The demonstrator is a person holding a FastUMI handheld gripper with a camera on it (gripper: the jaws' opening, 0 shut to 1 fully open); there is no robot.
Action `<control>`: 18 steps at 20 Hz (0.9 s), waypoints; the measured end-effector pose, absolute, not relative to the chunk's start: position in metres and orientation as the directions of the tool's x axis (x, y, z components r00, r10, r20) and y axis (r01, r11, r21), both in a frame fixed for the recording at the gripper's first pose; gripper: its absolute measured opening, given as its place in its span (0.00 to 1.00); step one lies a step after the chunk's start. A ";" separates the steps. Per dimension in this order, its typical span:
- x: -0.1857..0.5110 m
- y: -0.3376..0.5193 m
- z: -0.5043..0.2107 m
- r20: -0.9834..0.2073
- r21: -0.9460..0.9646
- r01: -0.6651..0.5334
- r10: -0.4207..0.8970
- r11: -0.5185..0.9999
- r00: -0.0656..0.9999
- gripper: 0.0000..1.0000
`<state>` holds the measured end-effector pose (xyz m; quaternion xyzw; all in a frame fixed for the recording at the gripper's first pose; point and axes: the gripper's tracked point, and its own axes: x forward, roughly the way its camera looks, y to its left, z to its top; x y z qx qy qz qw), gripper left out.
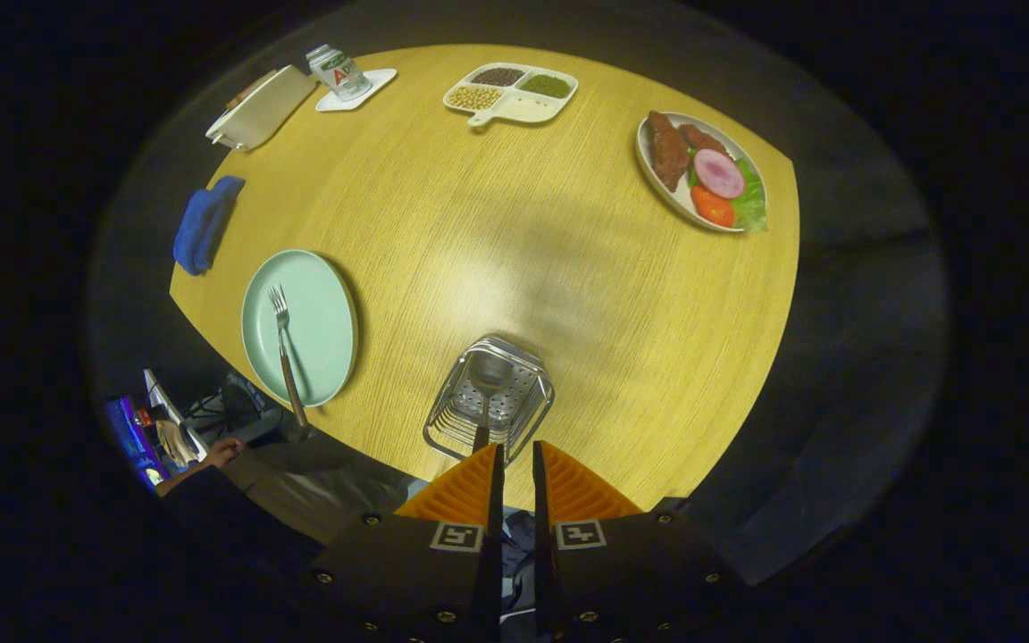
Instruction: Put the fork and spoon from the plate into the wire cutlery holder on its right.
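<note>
The fork lies on the mint-green plate, tines away from me, its handle reaching past the plate's near rim. To the plate's right stands the wire cutlery holder. Inside it is the spoon, bowl down, with its handle rising toward my left fingertip. My gripper hovers high above the holder's near side. Its orange fingers stand a narrow gap apart with nothing between them. The spoon's handle top passes just left of that gap, behind the left finger.
On the round wooden table, a plate of meat and vegetables sits far right and a divided dish of beans at the back. A can on a coaster, a white box and a blue cloth lie left. A person's hand shows below the table edge.
</note>
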<state>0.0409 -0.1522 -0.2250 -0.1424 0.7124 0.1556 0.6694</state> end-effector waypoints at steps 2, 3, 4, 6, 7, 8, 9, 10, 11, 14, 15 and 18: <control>0.035 -0.144 -0.211 -0.999 0.043 -0.407 0.030 0.912 -0.037 0.15; 0.030 -0.137 -0.205 -0.998 0.055 -0.404 0.048 0.913 -0.028 0.15; 0.026 -0.130 -0.200 -0.998 0.069 -0.401 0.064 0.914 -0.027 0.15; 0.017 -0.116 -0.192 -0.995 0.095 -0.401 0.093 0.911 -0.023 0.15; 0.012 -0.109 -0.189 -0.994 0.104 -0.407 0.104 0.908 -0.021 0.15; 0.008 -0.102 -0.187 -0.993 0.112 -0.415 0.114 0.903 -0.020 0.15; 0.005 -0.094 -0.186 -0.993 0.115 -0.430 0.120 0.895 -0.014 0.15; 0.005 -0.087 -0.186 -0.993 0.108 -0.442 0.122 0.891 0.004 0.15; 0.003 -0.076 -0.188 -0.991 0.112 -0.456 0.133 0.883 0.014 0.15; -0.012 -0.045 -0.193 -0.986 0.147 -0.496 0.165 0.856 -0.007 0.15; -0.017 -0.037 -0.196 -0.985 0.156 -0.508 0.169 0.847 -0.020 0.15; -0.032 -0.008 -0.205 -0.977 0.206 -0.522 0.205 0.828 -0.060 0.15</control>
